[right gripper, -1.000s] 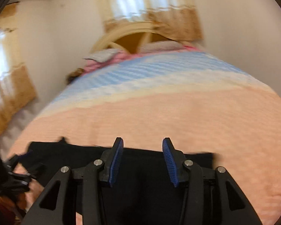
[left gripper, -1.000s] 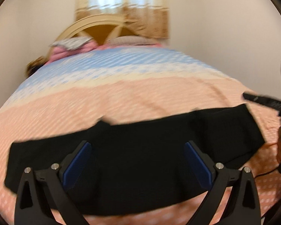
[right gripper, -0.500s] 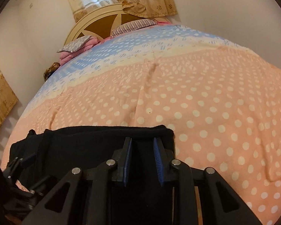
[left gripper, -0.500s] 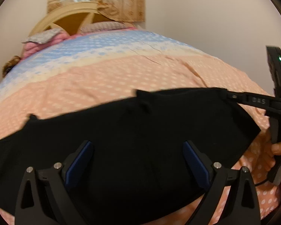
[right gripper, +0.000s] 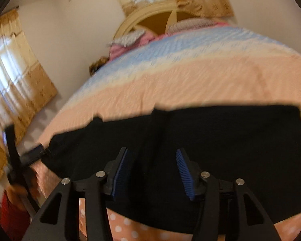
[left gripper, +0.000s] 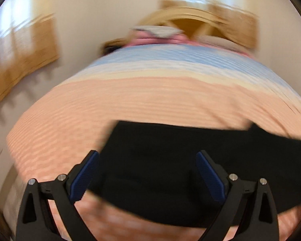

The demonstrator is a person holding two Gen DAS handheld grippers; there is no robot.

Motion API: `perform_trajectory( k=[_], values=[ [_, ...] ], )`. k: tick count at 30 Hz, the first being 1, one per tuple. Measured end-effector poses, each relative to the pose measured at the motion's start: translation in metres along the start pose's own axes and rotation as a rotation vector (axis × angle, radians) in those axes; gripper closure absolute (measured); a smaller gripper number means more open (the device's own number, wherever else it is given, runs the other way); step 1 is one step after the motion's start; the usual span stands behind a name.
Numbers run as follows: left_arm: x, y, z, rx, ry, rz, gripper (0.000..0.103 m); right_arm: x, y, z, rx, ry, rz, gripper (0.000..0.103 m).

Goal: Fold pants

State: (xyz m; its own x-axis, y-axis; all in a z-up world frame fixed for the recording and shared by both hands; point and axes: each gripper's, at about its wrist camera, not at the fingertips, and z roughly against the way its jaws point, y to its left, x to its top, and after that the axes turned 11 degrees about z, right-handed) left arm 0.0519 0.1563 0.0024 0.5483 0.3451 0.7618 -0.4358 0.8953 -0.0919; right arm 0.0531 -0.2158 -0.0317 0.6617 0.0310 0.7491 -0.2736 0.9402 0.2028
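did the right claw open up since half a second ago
Yes. The right claw had its blue pads nearly together over the black pants; now they stand clearly apart, with pants fabric showing between them.

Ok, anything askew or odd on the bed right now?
Nothing stands out. The black pants lie flat across the peach bedspread, no bunching visible. Both the left gripper and right gripper are open above them. Motion blur hides finer wrinkles.
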Motion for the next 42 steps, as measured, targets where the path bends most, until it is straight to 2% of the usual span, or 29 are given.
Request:
perform_trajectory(
  k=[1,2,3,7,8,10,12,15,16,17,18,19,23,27,30,32,35,37,39,40,42],
  values=[
    [0.004,0.019,-0.006,0.042,-0.010,0.053,0.004,-0.005,0.006,-0.001,-0.024,-0.019,0.029,0.044],
    [0.005,0.028,-0.010,0.060,-0.007,0.079,0.004,-0.007,0.014,-0.001,-0.039,-0.037,0.072,0.036],
    [0.004,0.037,-0.018,0.070,0.010,0.112,0.004,-0.007,0.019,-0.003,-0.045,-0.031,0.106,0.032],
    [-0.011,0.046,-0.048,-0.023,0.138,0.211,0.007,-0.009,0.025,-0.007,-0.079,-0.022,0.157,0.029],
    [-0.017,0.040,-0.053,-0.040,0.165,0.216,0.008,-0.008,0.025,-0.007,-0.077,-0.026,0.157,0.027],
    [-0.022,0.026,-0.048,-0.010,0.131,0.176,0.008,-0.010,0.025,-0.008,-0.079,-0.027,0.160,0.026],
    [-0.022,0.022,-0.046,-0.011,0.130,0.171,0.009,-0.010,0.026,-0.008,-0.081,-0.025,0.171,0.026],
    [-0.016,0.022,-0.050,-0.021,0.140,0.180,0.025,-0.010,0.028,-0.008,-0.081,-0.026,0.173,0.025],
    [-0.015,0.020,-0.047,-0.024,0.138,0.157,0.036,-0.010,0.027,-0.008,-0.077,-0.027,0.169,0.025],
    [-0.014,0.017,-0.046,-0.034,0.141,0.145,0.042,-0.010,0.026,-0.008,-0.072,-0.029,0.163,0.025],
    [-0.012,0.016,-0.047,-0.049,0.146,0.136,0.055,-0.010,0.025,-0.008,-0.064,-0.031,0.154,0.025],
    [-0.012,0.014,-0.044,-0.057,0.147,0.121,0.064,-0.009,0.022,-0.007,-0.055,-0.033,0.144,0.025],
    [-0.013,0.005,-0.041,-0.032,0.136,0.087,0.073,-0.008,0.017,-0.005,-0.029,-0.034,0.107,0.025],
    [-0.001,0.014,-0.033,-0.089,0.145,0.170,0.076,-0.006,0.011,-0.001,0.002,-0.031,0.070,0.025],
    [0.010,0.000,-0.005,-0.108,0.071,0.140,0.076,-0.002,0.000,0.008,0.070,-0.048,-0.013,0.025],
    [0.020,-0.022,0.023,-0.155,-0.009,0.070,0.076,0.003,-0.011,0.019,0.108,-0.080,-0.065,0.025],
    [0.029,-0.060,0.063,-0.242,-0.104,-0.018,0.076,0.013,-0.029,0.043,0.086,-0.137,-0.115,0.025],
    [0.028,-0.098,0.095,-0.344,-0.158,-0.107,0.076,0.017,-0.045,0.058,0.087,-0.164,-0.153,0.025],
    [0.021,-0.130,0.116,-0.435,-0.184,-0.176,0.076,0.018,-0.061,0.072,0.088,-0.182,-0.189,0.025],
    [0.013,-0.154,0.131,-0.503,-0.195,-0.229,0.076,0.019,-0.070,0.078,0.089,-0.186,-0.207,0.025],
    [0.000,-0.186,0.147,-0.600,-0.185,-0.286,0.076,0.017,-0.092,0.090,0.098,-0.195,-0.257,0.025]
  ],
)
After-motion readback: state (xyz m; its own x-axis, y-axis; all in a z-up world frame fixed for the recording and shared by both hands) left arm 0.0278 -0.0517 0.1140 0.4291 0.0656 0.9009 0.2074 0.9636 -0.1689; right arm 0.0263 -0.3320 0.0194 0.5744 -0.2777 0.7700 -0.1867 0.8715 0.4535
